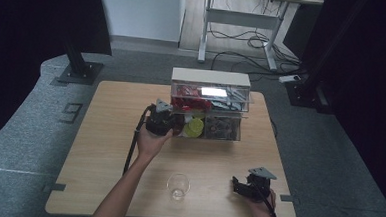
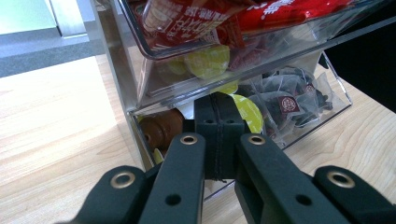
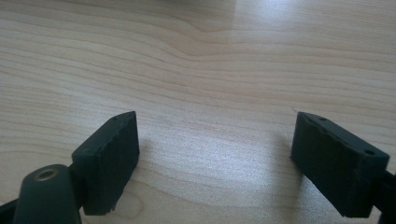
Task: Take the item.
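Resting on a pale wood-grain table point(image 1: 104, 149), matte and smooth, with a clear acrylic drawer organiser point(image 1: 208, 105) standing near its far edge: boxy, hard-edged, glossy, capped by a flat beige top. Holding crinkled red foil packets point(image 2: 205, 18) in the upper drawer; below, a lower drawer point(image 2: 243, 116) with round yellow-green capsules point(image 2: 247, 112), a brown ribbed capsule point(image 2: 161, 128) at its left end and a heap of grey translucent tea sachets point(image 2: 289, 100) in the right-hand part. Standing near the table's front edge, a small round clear glass cup point(image 1: 178, 186), upright, between the two hands.

Left hand-held gripper point(image 2: 218, 112) pushed up against the front of the lower drawer at its left part, black matte jaws pressed together with no gap, tips at the drawer's clear front lip just before the yellow-green capsules; whether anything thin is pinched there, cannot tell. Right hand-held gripper point(image 3: 215, 154) low over bare table at the front right corner, blocky black rubbery pads spread wide apart with nothing between them, well apart from the organiser and off to the right of the cup.
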The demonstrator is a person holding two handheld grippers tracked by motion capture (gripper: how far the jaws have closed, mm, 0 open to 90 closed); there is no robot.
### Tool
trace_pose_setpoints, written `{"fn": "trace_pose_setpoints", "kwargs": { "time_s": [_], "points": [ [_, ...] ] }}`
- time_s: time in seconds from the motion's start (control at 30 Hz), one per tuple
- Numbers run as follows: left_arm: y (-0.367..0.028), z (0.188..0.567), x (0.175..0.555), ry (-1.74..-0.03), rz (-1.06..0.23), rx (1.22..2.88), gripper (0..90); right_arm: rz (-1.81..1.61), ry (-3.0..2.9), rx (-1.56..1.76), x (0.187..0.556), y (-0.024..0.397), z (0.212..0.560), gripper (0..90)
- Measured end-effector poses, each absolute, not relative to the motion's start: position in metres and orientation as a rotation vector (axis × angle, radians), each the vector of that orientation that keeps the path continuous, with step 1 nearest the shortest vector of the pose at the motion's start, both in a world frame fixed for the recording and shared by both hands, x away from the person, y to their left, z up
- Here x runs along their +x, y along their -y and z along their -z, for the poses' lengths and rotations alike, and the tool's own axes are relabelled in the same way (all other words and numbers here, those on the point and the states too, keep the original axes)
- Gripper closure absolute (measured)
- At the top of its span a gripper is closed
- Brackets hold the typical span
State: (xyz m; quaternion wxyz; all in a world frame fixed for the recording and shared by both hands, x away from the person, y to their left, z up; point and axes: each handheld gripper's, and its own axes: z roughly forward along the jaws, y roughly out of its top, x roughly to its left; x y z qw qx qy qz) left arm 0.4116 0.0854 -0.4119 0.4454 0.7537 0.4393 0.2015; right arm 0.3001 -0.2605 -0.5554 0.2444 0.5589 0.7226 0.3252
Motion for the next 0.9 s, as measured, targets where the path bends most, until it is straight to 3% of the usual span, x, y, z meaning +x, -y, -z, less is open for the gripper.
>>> {"fn": "trace_pose_setpoints", "kwargs": {
  "time_s": [0.2,0.43,0.63,0.9],
  "points": [
    [-0.085,0.411,0.411,-1.088,-0.500,1.866,90.0,-0.894,-1.974,1.523,0.300,0.261,0.555,18.1],
    [-0.085,0.412,0.412,-1.080,-0.491,1.867,90.0,-0.946,-1.933,1.498,0.299,0.263,0.549,27.9],
    [-0.082,0.413,0.413,-1.068,-0.499,1.874,90.0,-1.110,-1.877,1.439,0.305,0.265,0.524,40.3],
    [-0.082,0.412,0.415,-1.070,-0.482,1.873,90.0,-1.199,-1.882,1.385,0.328,0.265,0.488,47.3]
  ]
}}
